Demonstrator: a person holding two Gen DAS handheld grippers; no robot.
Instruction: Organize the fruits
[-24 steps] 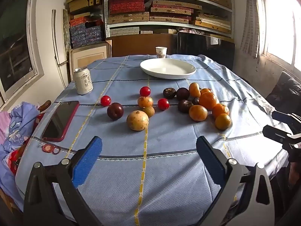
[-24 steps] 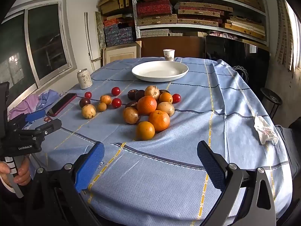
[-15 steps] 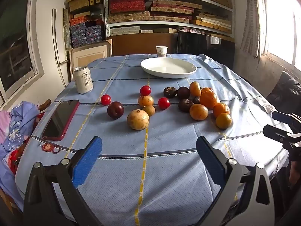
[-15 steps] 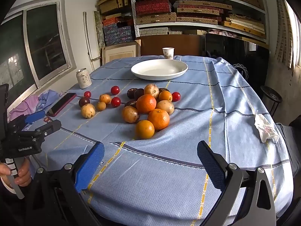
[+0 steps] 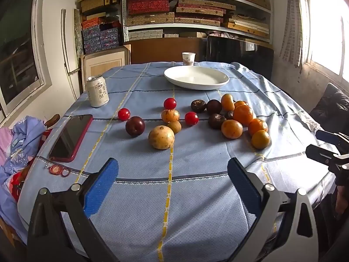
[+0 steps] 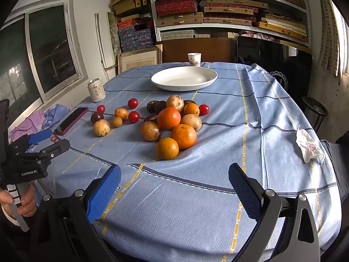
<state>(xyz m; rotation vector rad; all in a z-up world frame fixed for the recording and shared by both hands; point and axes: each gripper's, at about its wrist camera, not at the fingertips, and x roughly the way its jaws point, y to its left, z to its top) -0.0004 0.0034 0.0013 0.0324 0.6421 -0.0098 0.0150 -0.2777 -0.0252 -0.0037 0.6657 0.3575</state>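
Several fruits lie loose on the blue tablecloth: oranges (image 5: 242, 114) (image 6: 183, 135), a tan round fruit (image 5: 161, 137) (image 6: 101, 127), a dark plum (image 5: 135, 126), small red fruits (image 5: 191, 118) (image 6: 133, 116) and dark brown ones (image 5: 198, 106). An empty white plate (image 5: 196, 78) (image 6: 184, 78) sits behind them. My left gripper (image 5: 172, 174) is open and empty, over the near table edge, short of the tan fruit. My right gripper (image 6: 174, 180) is open and empty, short of the orange pile. Each gripper shows at the side of the other's view.
A drink can (image 5: 97, 91) and a red-cased phone (image 5: 71, 137) lie at the left, with a keyring (image 5: 57, 169) near the edge. A paper cup (image 5: 188, 58) stands behind the plate. A crumpled tissue (image 6: 309, 146) lies at the right. Clothes (image 5: 19, 139) hang off the left.
Both grippers have drifted slightly forward toward the fruits. Their jaws stay open. Nothing on the table has moved.
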